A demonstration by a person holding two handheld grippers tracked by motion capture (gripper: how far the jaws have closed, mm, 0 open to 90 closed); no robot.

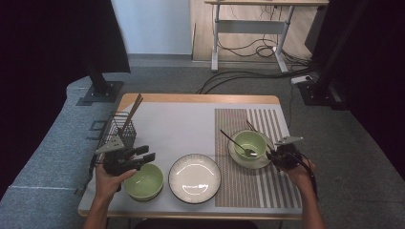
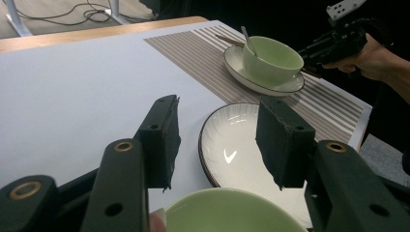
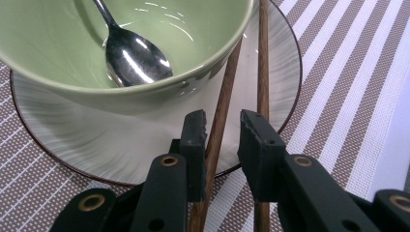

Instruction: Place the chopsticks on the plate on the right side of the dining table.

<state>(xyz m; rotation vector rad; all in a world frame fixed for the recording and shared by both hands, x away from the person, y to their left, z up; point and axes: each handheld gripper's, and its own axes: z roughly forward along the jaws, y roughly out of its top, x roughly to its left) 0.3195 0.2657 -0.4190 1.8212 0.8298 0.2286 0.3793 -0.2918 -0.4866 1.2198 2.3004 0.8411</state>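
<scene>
On the striped placemat (image 1: 267,186), a green bowl (image 1: 250,143) with a metal spoon (image 3: 135,58) in it stands on a white saucer (image 3: 96,140). Two wooden chopsticks (image 3: 227,82) lie across the saucer's rim beside the bowl. My right gripper (image 3: 222,128) is low over their near ends. One stick runs between the jaws along the left pad and the other passes under the right jaw; a gap still shows between the pads. My left gripper (image 2: 217,140) hangs open and empty just above a second green bowl (image 1: 143,182) at the table's front left.
A white ribbed plate (image 1: 194,178) lies at the front middle, between the green bowl and the placemat. A black wire basket (image 1: 118,129) holding chopsticks stands at the table's left edge. The table's front edge runs close behind both hands.
</scene>
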